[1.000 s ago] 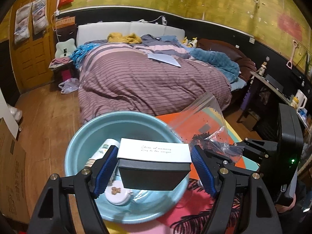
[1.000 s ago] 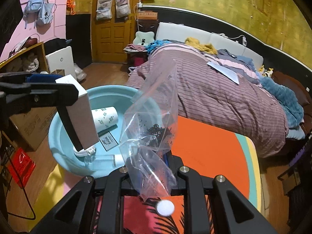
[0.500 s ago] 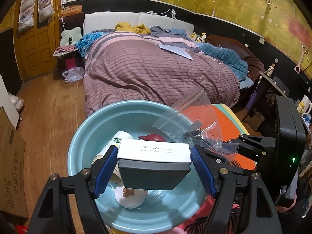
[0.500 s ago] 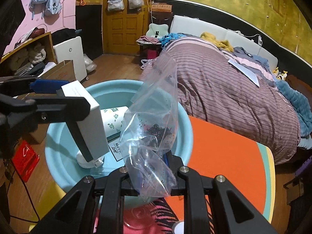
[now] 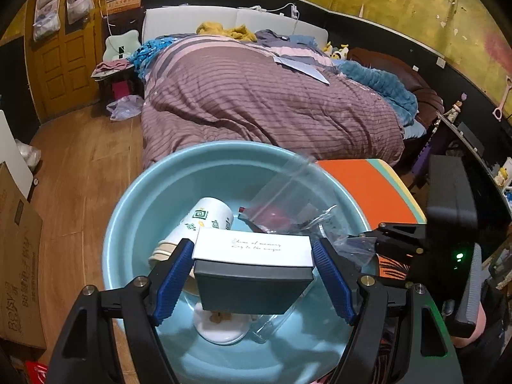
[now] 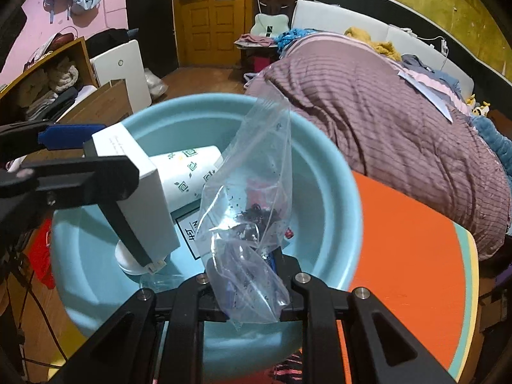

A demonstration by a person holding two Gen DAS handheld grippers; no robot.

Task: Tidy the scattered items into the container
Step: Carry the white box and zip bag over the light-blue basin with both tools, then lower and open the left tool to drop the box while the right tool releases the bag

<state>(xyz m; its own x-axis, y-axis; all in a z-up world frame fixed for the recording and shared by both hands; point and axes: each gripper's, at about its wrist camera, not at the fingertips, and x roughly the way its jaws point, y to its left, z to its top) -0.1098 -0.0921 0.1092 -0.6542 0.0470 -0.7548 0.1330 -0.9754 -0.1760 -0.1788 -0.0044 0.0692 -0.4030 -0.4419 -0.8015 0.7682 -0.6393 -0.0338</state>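
Basin [image 5: 128,211] sits below both loads: left gripper [image 5: 252,275] clamps the white-lidded box [image 5: 252,251] over the paper cup [image 5: 204,220] and white lid [image 5: 220,332]; right gripper [image 6: 249,284] pinches the zip bag [image 6: 252,198]. Best lower each well inside the rim, then release so nothing tips out.

- I'm seeing warm, dim indoor light giving both views a yellow cast.
- Fisheye bending is curving the far walls, and black vignetting is filling the corners.
- The clear bag [image 6: 246,211] is catching soft glare, its top edge blurring.
- The basin [image 5: 134,211] is reflecting a dull sheen.
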